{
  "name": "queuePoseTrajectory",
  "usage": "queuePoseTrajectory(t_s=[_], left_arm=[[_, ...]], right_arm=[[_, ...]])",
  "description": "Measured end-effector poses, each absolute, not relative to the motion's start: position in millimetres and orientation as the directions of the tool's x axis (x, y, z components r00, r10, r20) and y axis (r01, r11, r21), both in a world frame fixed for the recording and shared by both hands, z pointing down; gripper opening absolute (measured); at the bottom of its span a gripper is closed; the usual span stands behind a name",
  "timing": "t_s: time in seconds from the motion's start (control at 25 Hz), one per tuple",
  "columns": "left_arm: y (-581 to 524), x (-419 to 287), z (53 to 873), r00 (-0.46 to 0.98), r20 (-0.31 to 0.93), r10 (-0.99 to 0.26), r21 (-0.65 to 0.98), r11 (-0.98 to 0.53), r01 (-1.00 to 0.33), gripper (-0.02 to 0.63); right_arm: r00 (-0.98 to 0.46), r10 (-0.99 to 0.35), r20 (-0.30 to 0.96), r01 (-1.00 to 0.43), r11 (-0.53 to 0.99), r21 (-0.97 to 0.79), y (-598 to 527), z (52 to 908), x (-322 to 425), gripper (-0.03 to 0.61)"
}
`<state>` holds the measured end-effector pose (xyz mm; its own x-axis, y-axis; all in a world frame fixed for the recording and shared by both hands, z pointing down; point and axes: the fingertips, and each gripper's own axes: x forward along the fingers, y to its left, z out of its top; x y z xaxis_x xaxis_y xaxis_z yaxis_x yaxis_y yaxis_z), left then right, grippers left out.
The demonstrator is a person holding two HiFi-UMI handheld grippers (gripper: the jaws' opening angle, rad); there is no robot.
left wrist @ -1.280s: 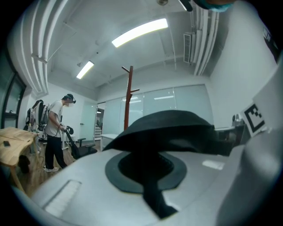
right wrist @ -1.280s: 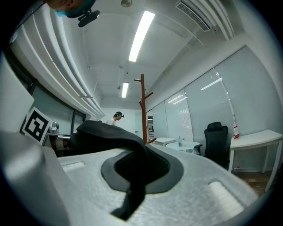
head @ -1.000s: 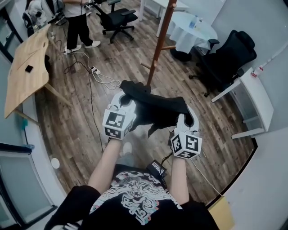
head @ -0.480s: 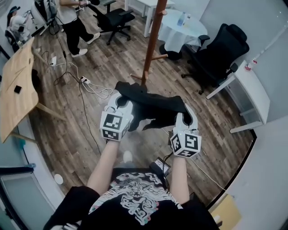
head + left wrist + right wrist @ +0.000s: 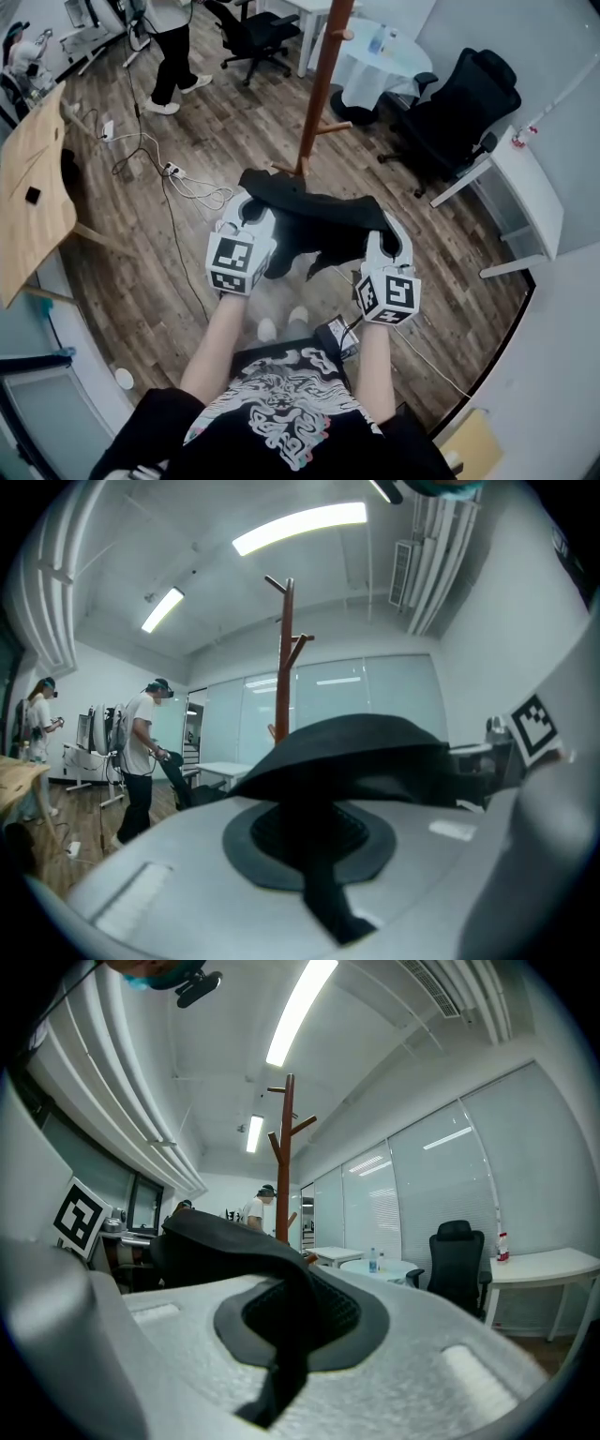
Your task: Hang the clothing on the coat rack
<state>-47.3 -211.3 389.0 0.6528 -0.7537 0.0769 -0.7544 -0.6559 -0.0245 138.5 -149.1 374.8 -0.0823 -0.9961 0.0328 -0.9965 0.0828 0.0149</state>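
Note:
A black garment (image 5: 319, 223) hangs stretched between my two grippers at chest height over the wood floor. The left gripper (image 5: 255, 208) is shut on its left edge, the right gripper (image 5: 386, 234) on its right edge. Straight ahead stands the brown wooden coat rack (image 5: 323, 84), its foot just beyond the cloth. In the left gripper view the garment (image 5: 347, 752) bulges out of the shut left gripper (image 5: 309, 841), and the coat rack (image 5: 285, 658) rises behind it. The right gripper view shows the garment (image 5: 225, 1241) pinched in the right gripper (image 5: 291, 1321), with the coat rack (image 5: 282, 1157) beyond.
A black office chair (image 5: 459, 108) and a round white table (image 5: 380, 56) stand right of the rack. A white desk (image 5: 530, 197) lines the right wall, a wooden table (image 5: 33, 187) the left. Cables (image 5: 178, 178) trail on the floor. A person (image 5: 173, 37) stands at the back left.
Both grippers have carried the garment forward, and the coat rack is nearer. The person at the back has stepped to the right. The grips are unchanged.

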Motion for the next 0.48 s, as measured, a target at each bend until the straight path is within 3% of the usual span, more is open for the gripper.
queuePoseTrajectory(t_s=[0.48], left_arm=[[-263.9, -50.4, 402.3, 0.585, 0.105, -0.804, -0.018, -0.590, -0.807, -0.002]], right_arm=[[-0.172, -0.982, 0.077, -0.984, 0.175, 0.034, -199.2, 390.3, 137.4, 0.009]])
